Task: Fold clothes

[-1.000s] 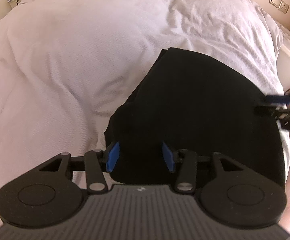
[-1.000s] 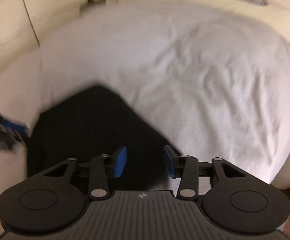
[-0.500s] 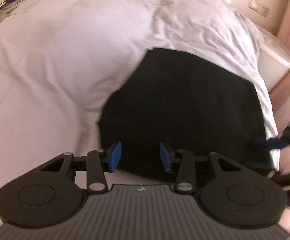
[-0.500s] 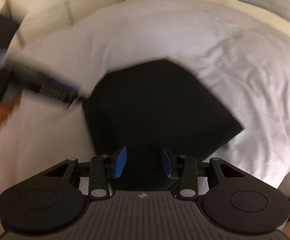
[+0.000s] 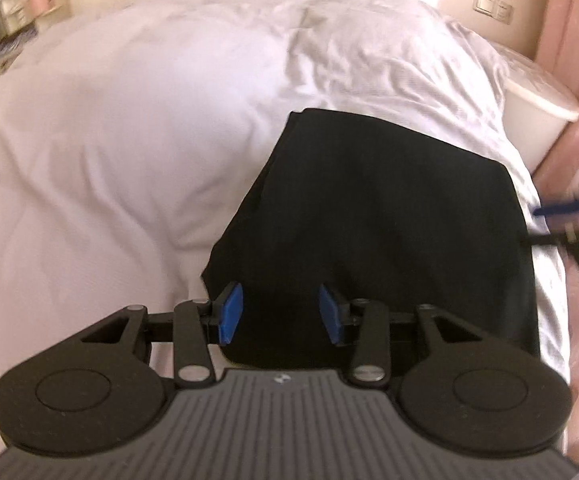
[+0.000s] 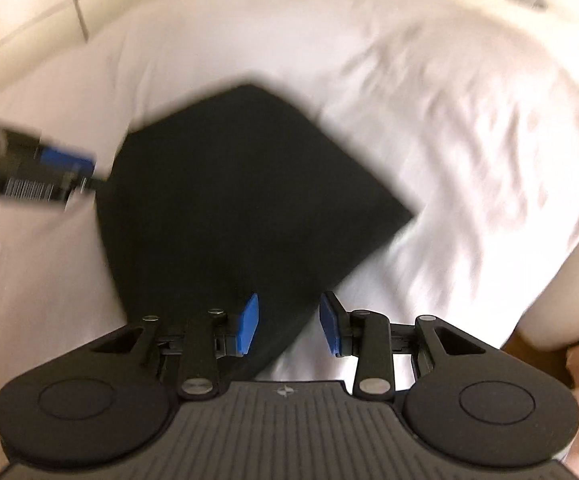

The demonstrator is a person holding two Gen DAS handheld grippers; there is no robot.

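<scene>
Left-wrist view: a folded black garment (image 5: 373, 232) lies flat on a white duvet (image 5: 129, 140), near the bed's right edge. Its long axis runs from the near edge, under the left gripper (image 5: 280, 314), to a far edge angled toward the right. The left gripper's blue pads stand apart above the cloth, pinching nothing; its jaws have just been closing. Right-wrist view (blurred): the garment (image 6: 233, 200) appears as a diamond with one corner pointing far. The right gripper (image 6: 289, 326) is likewise parted and empty over the near corner, jaws also just closing.
</scene>
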